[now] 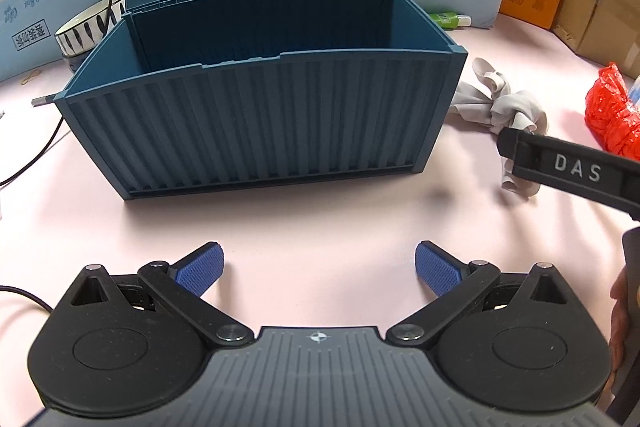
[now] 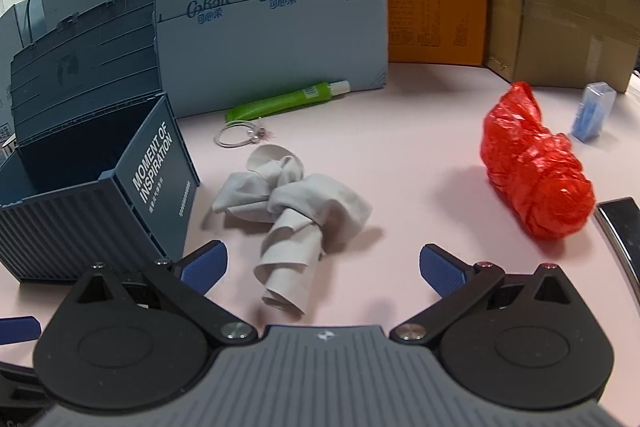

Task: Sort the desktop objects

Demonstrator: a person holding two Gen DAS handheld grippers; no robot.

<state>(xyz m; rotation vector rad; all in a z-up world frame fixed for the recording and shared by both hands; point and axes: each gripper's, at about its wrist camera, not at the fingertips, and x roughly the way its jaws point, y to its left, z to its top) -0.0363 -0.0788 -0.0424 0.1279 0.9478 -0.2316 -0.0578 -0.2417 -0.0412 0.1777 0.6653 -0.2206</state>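
the blue box (image 1: 256, 115) stands on the pink bench (image 1: 320, 219) with its lid tipped up and back, so the inside is bare and ready to take whatever gets sorted into it. the left tool (image 1: 319, 269) hangs low in front of the box's ribbed wall, released, with nothing between its blue pads (image 1: 202, 273); it looks parked there to leave the box mouth free. the right tool (image 2: 323, 269) is likewise released and empty, lined up on the knotted grey cloth (image 2: 292, 203), whose near end lies between the spread fingers, apart from both. that aim suggests the cloth is the first pick. it lies just beside the box's end wall, a short carry. farther off on the bench wait a red plastic bag (image 2: 536, 163), a green tube (image 2: 280, 103) against the blue carton (image 2: 272, 7), a thin ring (image 2: 236, 137), and a small clear blue case (image 2: 594, 111).
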